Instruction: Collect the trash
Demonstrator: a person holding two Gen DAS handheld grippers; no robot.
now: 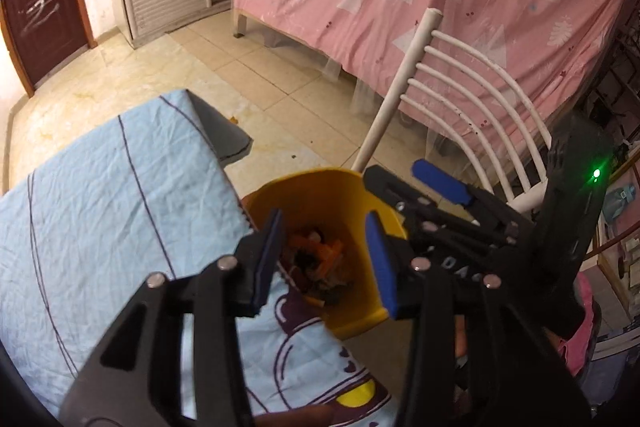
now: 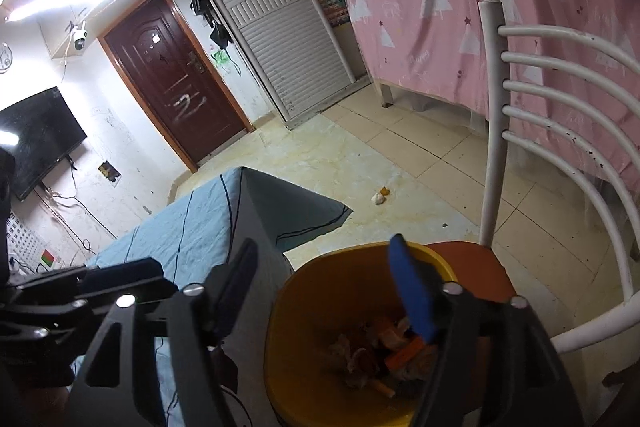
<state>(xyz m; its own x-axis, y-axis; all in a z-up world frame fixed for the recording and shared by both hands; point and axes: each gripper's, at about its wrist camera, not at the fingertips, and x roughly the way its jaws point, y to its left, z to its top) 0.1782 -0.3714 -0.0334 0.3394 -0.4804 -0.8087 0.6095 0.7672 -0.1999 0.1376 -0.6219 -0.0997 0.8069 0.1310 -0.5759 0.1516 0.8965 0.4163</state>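
The table (image 1: 100, 187), covered with a light blue cloth, occupies the left of the scene; the part of it in view carries no loose trash. The left gripper (image 1: 324, 259) hangs just past the table's right edge, above the yellow bin (image 1: 320, 187). Its jaws stand partly open with nothing between the pads. The bin rests on the orange seat of the white chair (image 2: 496, 147), near the table corner. It holds a layer of trash (image 2: 384, 347): orange scraps, crumpled paper and peel. The right gripper (image 2: 320, 291) hangs over the same bin, jaws wide open and empty.

Status: the collected load lies in the bin. Remaining: a pale crumpled scrap (image 2: 378, 198) with an orange bit beside it lies on the far floor, well apart from the bin.
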